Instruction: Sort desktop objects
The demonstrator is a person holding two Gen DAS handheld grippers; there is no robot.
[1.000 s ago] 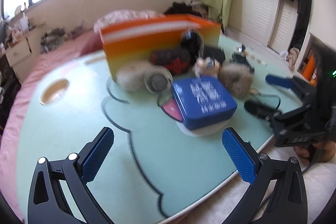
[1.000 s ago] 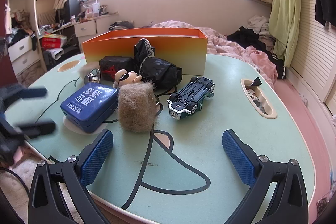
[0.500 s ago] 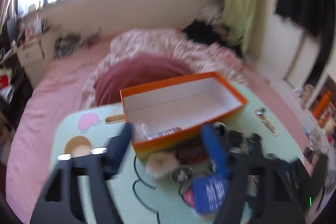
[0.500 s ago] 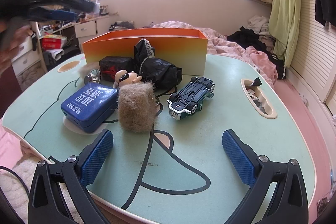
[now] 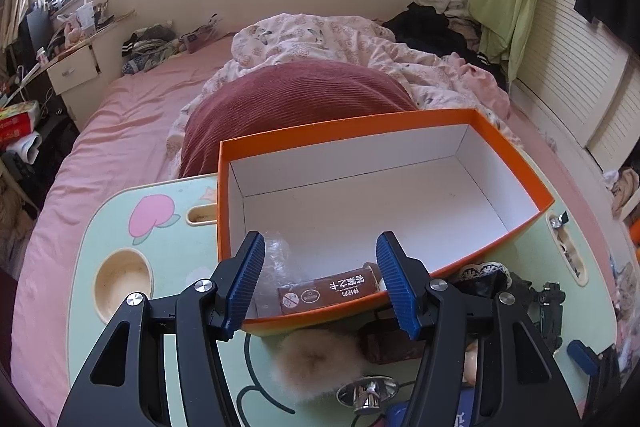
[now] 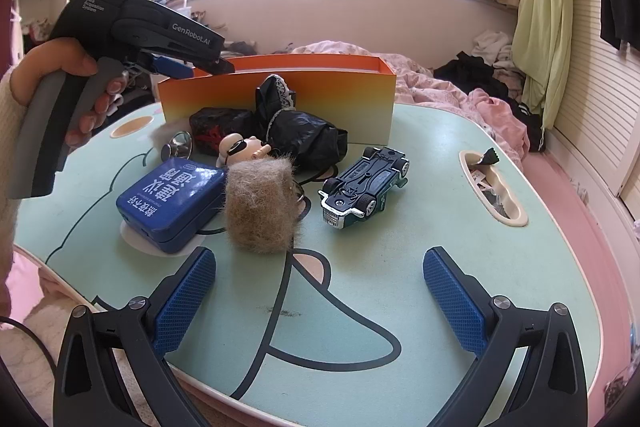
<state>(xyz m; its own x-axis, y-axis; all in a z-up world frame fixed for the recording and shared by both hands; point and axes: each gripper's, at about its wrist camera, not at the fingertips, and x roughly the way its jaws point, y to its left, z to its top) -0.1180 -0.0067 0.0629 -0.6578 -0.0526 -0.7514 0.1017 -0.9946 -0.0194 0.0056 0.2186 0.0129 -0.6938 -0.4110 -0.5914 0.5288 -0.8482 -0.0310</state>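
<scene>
L gripper [image 5: 320, 247] hovers over the near end of the orange box [image 5: 512, 155]. Its jaws have just been closing and stand half apart, w/ nothing pressed between the pads. A brown bar [image 5: 328, 293] lies in the box just below them, next to clear wrap [image 5: 276, 259].

R gripper [image 6: 319, 259] is wide open and empty. Ahead of it lie the fur ball [image 6: 260, 211] and, to the left, the blue tin [image 6: 170, 201]; the toy car [image 6: 366, 187] is ahead-right.

Likely next: fetch another item. Best to widen L's jaws before lowering and take the loose outer pieces first.

Hard to tell: whether the bar's end touches L's right pad. The tin is cut off in L's view.
</scene>
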